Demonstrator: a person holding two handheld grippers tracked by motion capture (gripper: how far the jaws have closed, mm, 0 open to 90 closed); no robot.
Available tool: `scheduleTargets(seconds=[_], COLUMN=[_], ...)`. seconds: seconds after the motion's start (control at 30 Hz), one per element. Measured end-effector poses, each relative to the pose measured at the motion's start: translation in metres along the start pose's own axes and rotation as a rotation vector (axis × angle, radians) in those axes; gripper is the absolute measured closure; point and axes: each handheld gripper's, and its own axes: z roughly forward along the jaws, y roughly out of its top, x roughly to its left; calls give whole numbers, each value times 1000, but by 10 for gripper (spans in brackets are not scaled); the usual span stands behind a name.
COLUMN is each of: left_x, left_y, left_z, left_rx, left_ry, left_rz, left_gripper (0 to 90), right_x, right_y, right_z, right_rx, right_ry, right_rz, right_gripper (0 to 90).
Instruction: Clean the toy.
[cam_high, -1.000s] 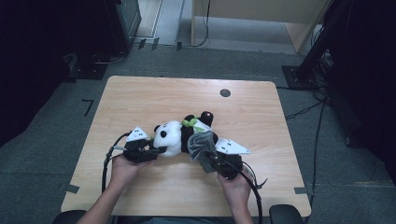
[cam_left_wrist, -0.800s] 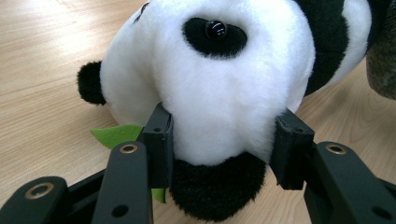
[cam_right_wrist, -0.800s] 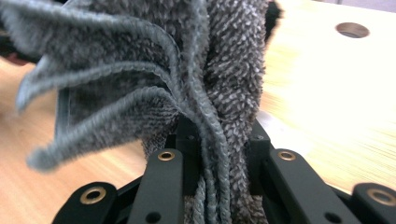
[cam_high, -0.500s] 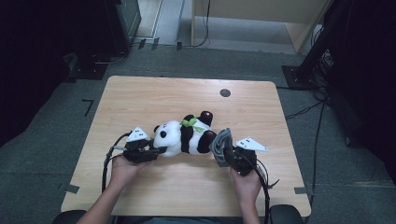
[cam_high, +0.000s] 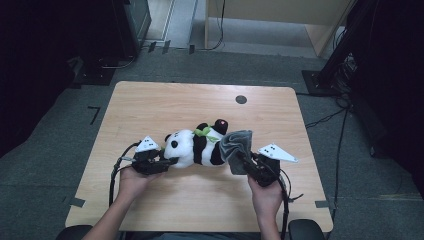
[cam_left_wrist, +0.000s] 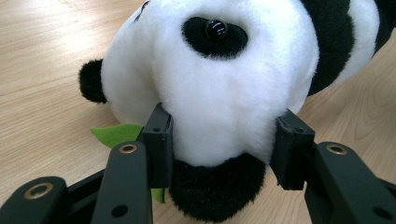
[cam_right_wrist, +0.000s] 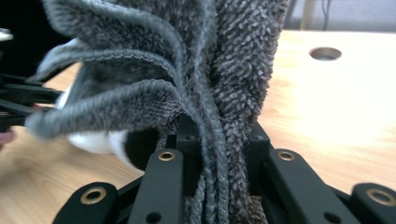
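I am watching the table (cam_high: 150, 100) from above. The panda (cam_high: 196, 146) is lying on its side near the middle, its head pointing to 9 o'clock and its feet to 3 o'clock.

My left claw (cam_high: 167, 161) is sitting at the 9 o'clock end of the panda and is gripping its head; in the left gripper view the two pads (cam_left_wrist: 159, 140) are pressing into the white fur from both sides, with a green leaf (cam_left_wrist: 114, 134) just beside the left pad.

My right claw (cam_high: 239, 159) is staying at the 3 o'clock end, just beside the feet of the panda. It is clamping a grey cloth (cam_high: 235, 145), which is standing up bunched from the jaws and is touching the panda's back end.
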Motion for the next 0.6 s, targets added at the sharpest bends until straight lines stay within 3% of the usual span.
scheduleTargets(seconds=[0.33,0.37,0.4,0.47,0.6], left_x=[0,0,-1,-1,-1], left_y=[0,0,0,0,0], left_z=[0,0,0,0,0], left_rx=[0,0,0,0,0], left_ry=[2,2,3,2,1], left_rz=[-3,-3,-1,-2,-2], left_gripper=[504,503,503,503,503], right_x=[51,61,67,72,92], right_y=[5,4,3,1,-8], right_z=[14,22,27,32,61], right_rx=[34,50,62,76,122], right_ry=[116,164,183,202,251], right_rz=[-112,-119,-128,-134,-162], right_gripper=[760,760,760,760,760])
